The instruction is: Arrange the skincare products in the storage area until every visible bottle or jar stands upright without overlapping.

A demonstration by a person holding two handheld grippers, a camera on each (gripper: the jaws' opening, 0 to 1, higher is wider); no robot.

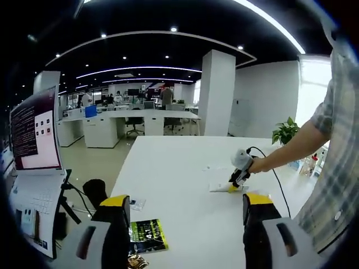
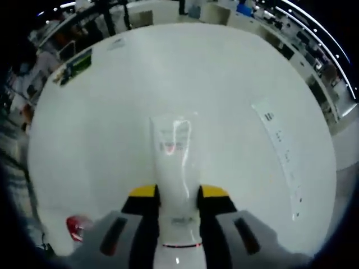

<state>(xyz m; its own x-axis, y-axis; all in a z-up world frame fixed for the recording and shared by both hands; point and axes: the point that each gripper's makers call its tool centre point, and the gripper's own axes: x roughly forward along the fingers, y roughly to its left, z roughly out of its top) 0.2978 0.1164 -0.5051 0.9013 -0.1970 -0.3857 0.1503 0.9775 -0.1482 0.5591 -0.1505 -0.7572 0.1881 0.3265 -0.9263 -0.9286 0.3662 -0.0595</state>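
Down in the right gripper view, the right tongs (image 2: 178, 196) are closed on a white tube (image 2: 175, 168), their yellow-tipped jaws pressing its two sides. The tube runs forward from between the jaws and lies flat along the white tabletop (image 2: 112, 112), its wide crimped end farthest from the tongs and a red-ringed cap end nearest the camera. Right of the tube, well apart from it, a long clear strip (image 2: 283, 154) with small dark marks lies on the tabletop. A green and black packet (image 2: 74, 66) sits far ahead to the left, near the table edge.

The left tongs (image 1: 185, 213) stand open above the tabletop (image 1: 179, 168), with nothing between the jaws. Ahead and to their right, a person's hand (image 1: 259, 164) holds the right tongs (image 1: 238, 180) down at the tabletop, on the tube (image 1: 221, 188). The green and black packet (image 1: 147, 235) lies just beside the left jaw.
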